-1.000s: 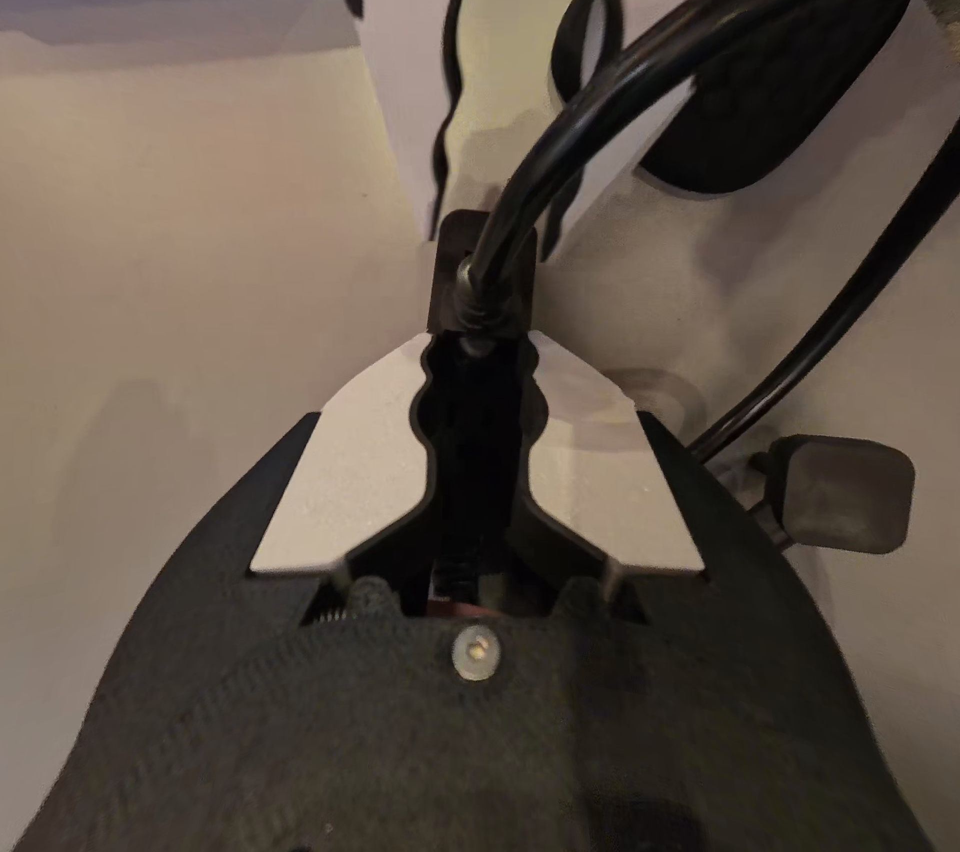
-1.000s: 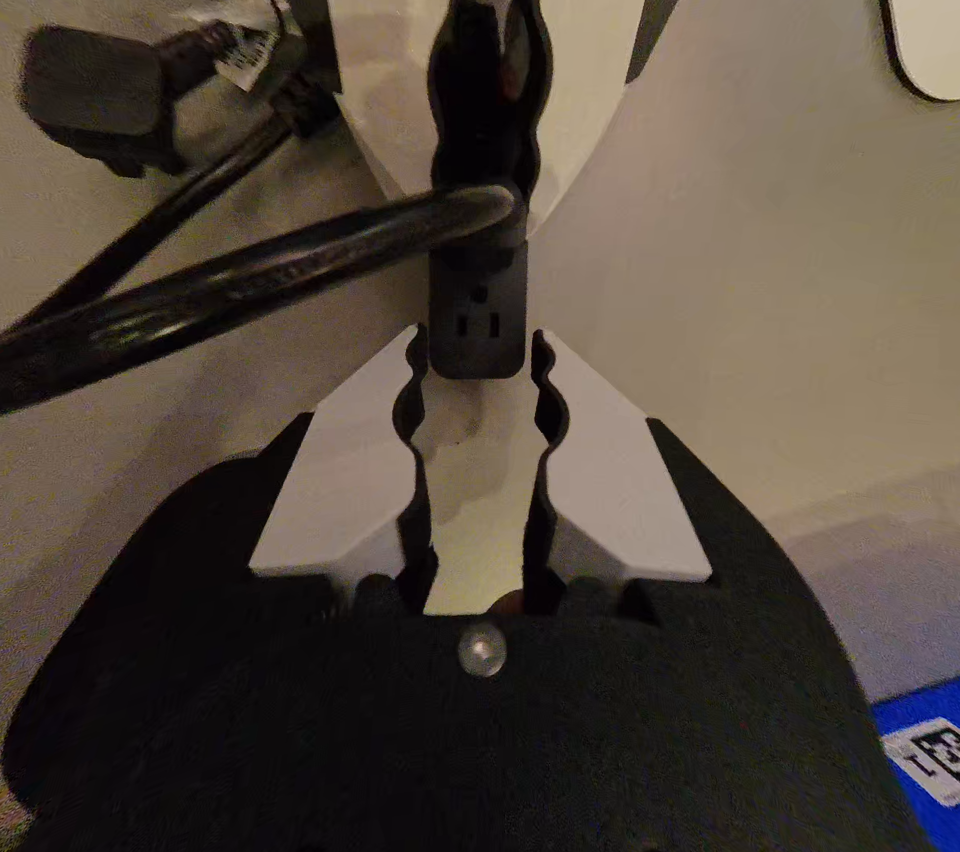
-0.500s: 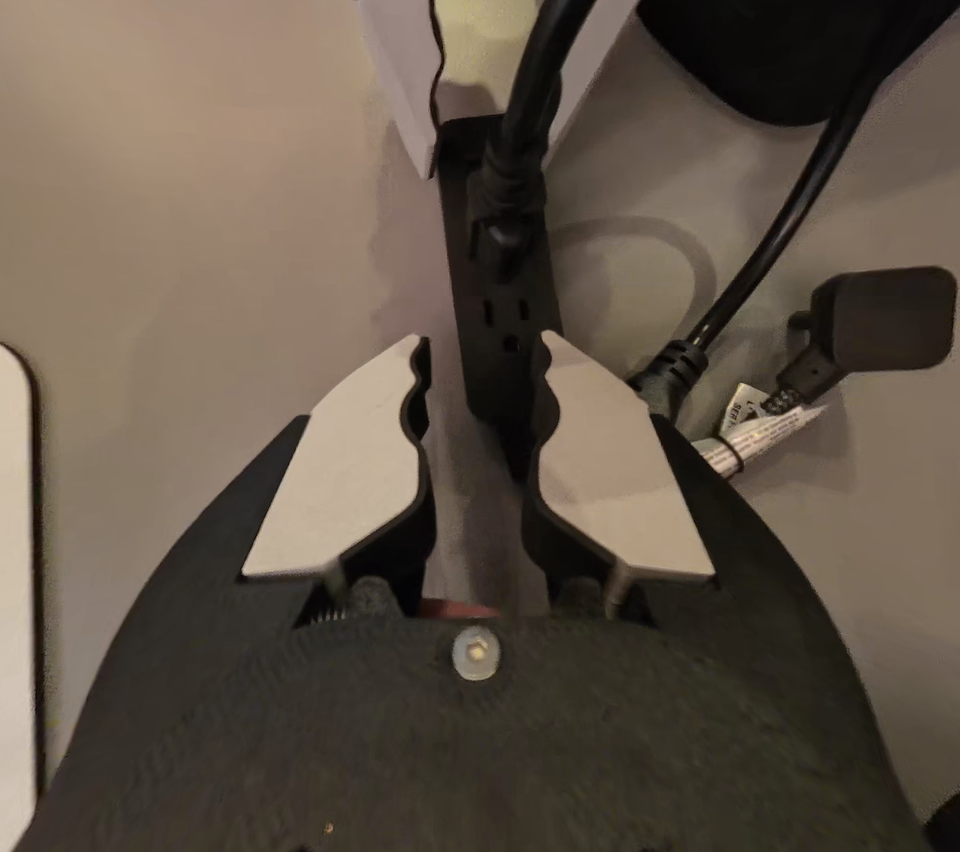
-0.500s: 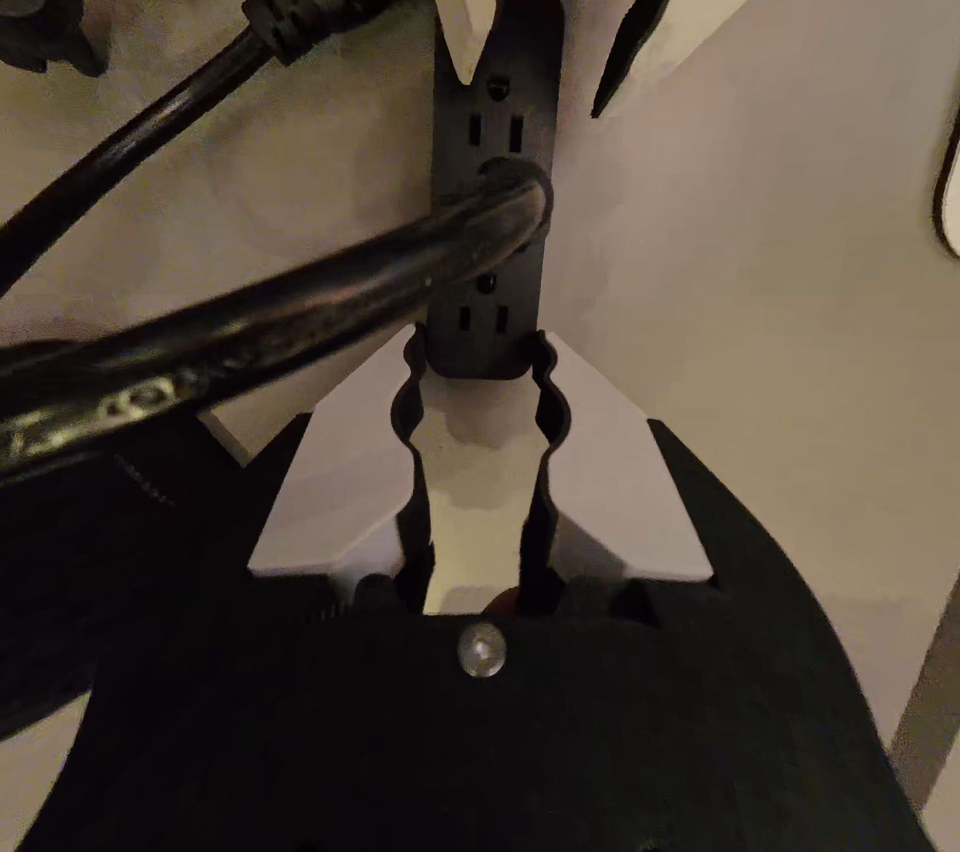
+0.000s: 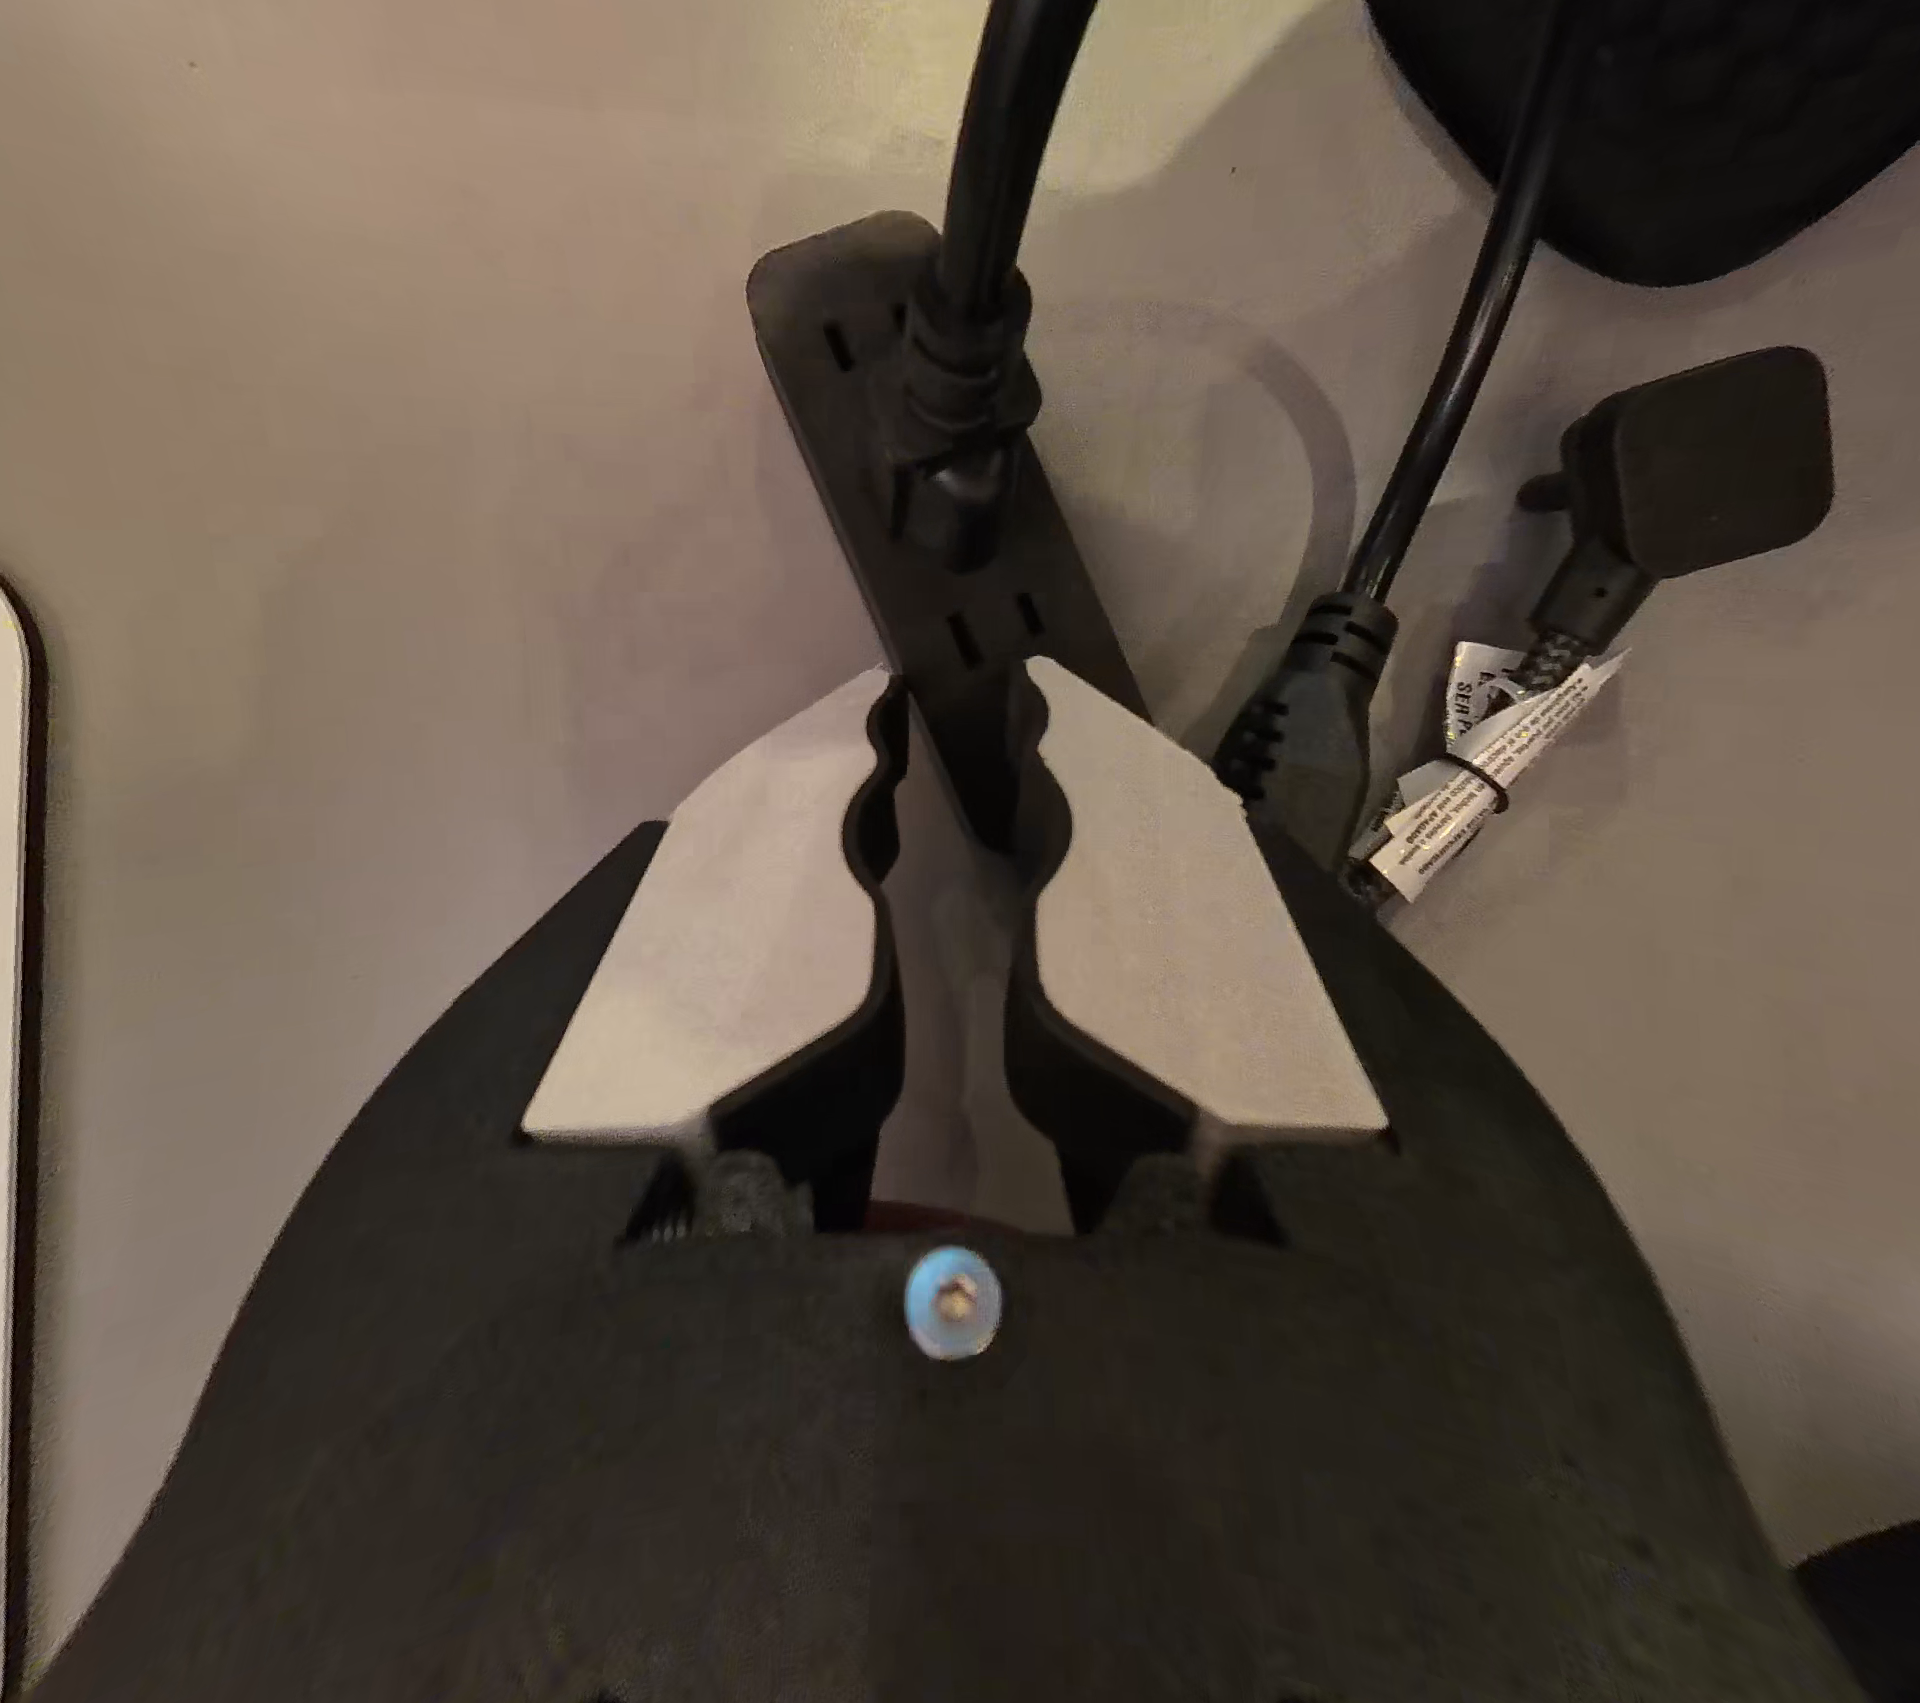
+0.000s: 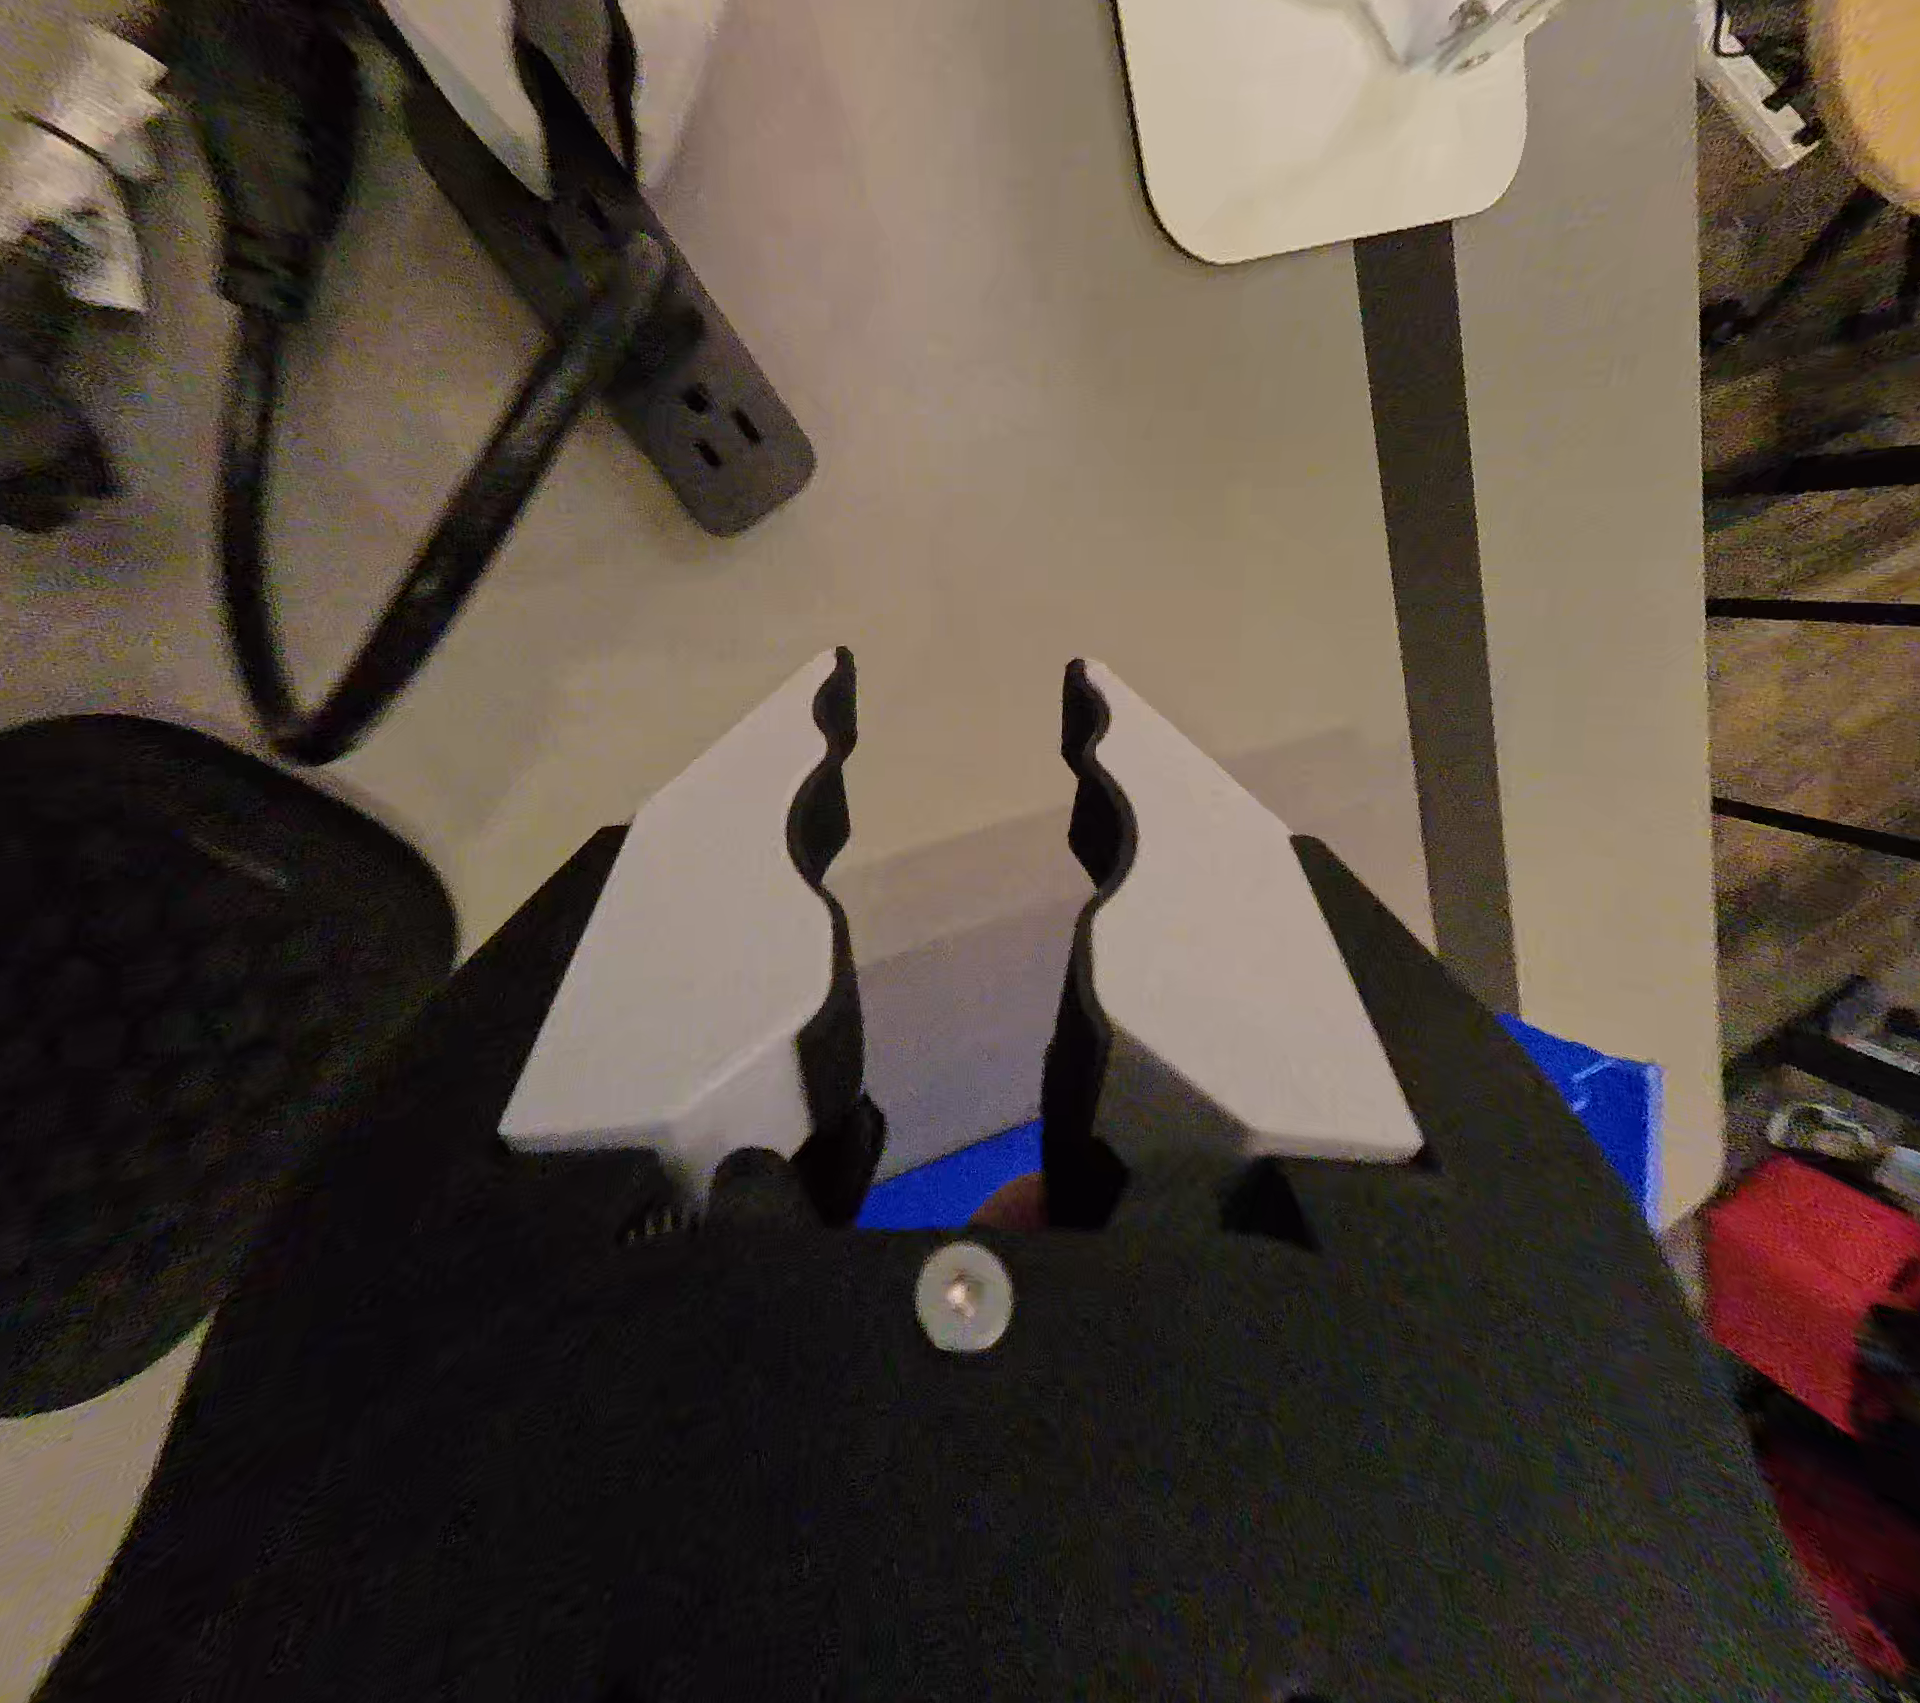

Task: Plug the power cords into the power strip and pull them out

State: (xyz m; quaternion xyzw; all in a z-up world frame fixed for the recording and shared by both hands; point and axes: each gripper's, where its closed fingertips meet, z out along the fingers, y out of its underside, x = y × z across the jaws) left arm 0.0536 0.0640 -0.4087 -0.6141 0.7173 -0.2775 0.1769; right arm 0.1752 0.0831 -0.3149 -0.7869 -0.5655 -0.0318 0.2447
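- Black power strip [image 5: 935, 510] lies flat on the grey table [image 5: 416, 303], long axis running straight away from the left gripper [image 5: 961, 697].
- One cord plug [image 5: 956, 427] is seated mid-strip.
- Left gripper is closed on the strip's near end, so it's the nearer tool.
- Right gripper [image 6: 956, 666] is well apart, fingers spread, holding nothing.
- Second plug [image 5: 1309, 718] lies loose just right of the strip.
- Likely next: right reaches for a plug while left steadies.

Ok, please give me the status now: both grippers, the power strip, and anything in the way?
Left gripper shut on power strip end. Right gripper open, empty, off the strip. One cord plugged in. Spare plug loose beside strip.
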